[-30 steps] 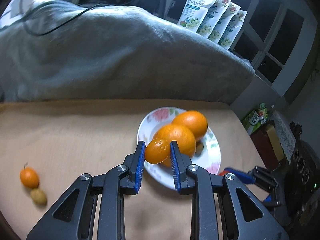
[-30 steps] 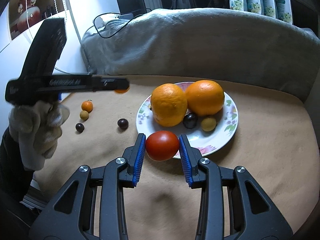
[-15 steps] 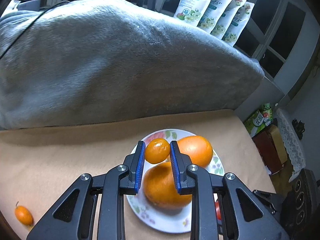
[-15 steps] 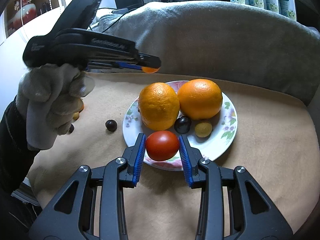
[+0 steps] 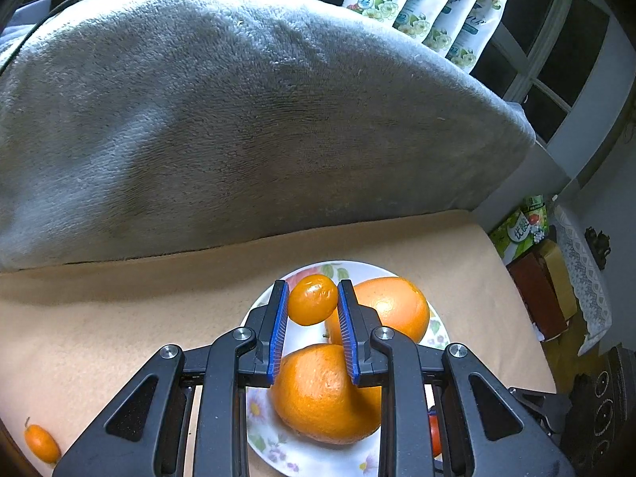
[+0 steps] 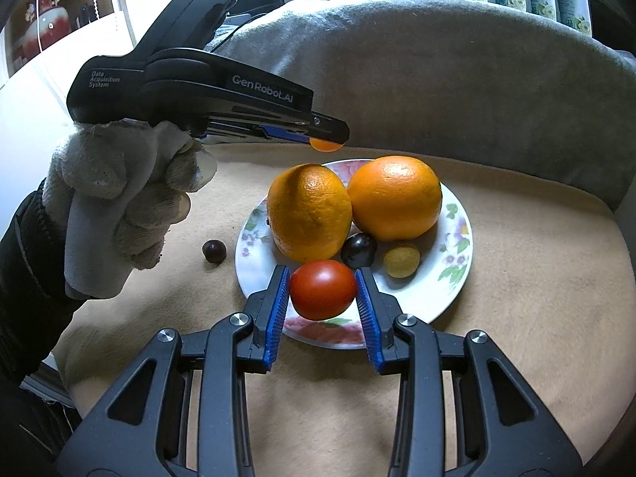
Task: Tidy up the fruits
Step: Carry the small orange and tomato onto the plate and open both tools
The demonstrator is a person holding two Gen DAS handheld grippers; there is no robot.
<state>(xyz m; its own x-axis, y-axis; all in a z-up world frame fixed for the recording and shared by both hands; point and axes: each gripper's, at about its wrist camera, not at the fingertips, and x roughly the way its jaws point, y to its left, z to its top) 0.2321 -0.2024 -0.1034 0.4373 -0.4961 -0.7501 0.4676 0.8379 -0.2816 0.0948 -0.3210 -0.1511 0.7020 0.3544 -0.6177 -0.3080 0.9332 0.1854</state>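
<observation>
Plate was my landmark. Left of it a dark grape lay on the cloth. Above its far rim my left gripper pinched a kumquat. At its near edge my right gripper clamped a tomato. I judged that the kumquat, if released from that height, could bounce off the oranges and roll off the plate.

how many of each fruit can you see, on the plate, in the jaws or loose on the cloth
big oranges: 2
kumquats: 2
tomato: 1
dark grapes: 2
yellow-green grape: 1
total: 8
</observation>
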